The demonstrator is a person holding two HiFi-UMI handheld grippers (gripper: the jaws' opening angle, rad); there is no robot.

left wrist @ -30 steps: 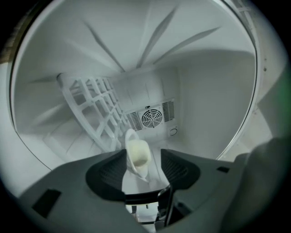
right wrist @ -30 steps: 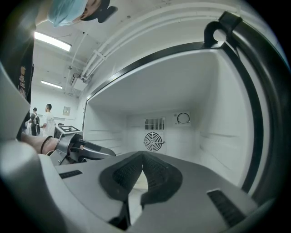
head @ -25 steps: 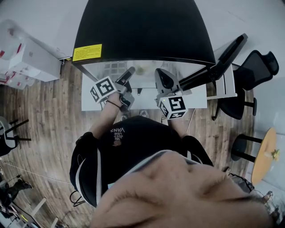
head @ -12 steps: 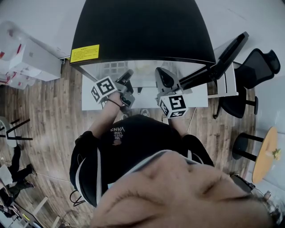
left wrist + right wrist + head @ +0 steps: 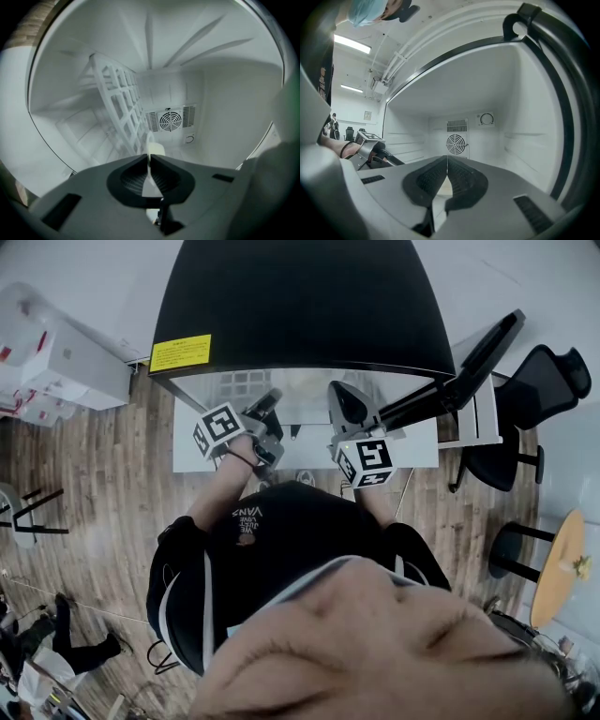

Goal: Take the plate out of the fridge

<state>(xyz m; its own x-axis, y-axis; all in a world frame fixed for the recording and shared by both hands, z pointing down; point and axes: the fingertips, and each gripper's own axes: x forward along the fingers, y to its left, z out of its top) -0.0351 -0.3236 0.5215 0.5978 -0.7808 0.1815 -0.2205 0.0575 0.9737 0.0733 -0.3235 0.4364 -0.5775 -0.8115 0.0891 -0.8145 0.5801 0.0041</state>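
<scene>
The black-topped fridge (image 5: 300,306) stands open, its door (image 5: 469,357) swung out to the right. Both grippers reach into its white inside. My left gripper (image 5: 149,161) is turned on its side and its jaws are closing, pressed on the thin rim of a pale plate (image 5: 155,150) seen edge-on; the plate shows just past the fingertips. In the head view the left gripper (image 5: 269,401) is at the fridge mouth. My right gripper (image 5: 447,161) is shut with nothing between its jaws, to the right of the left one (image 5: 370,149). It also shows in the head view (image 5: 343,401).
A white wire shelf (image 5: 119,108) and a round fan grille (image 5: 171,120) line the fridge's back. Black office chairs (image 5: 548,381) and a round wooden table (image 5: 560,568) stand right of the door. White boxes (image 5: 56,362) sit at the left on the wooden floor.
Both grippers have stayed at the fridge mouth with hardly any shift. A person in the background at the lower left has walked along the floor.
</scene>
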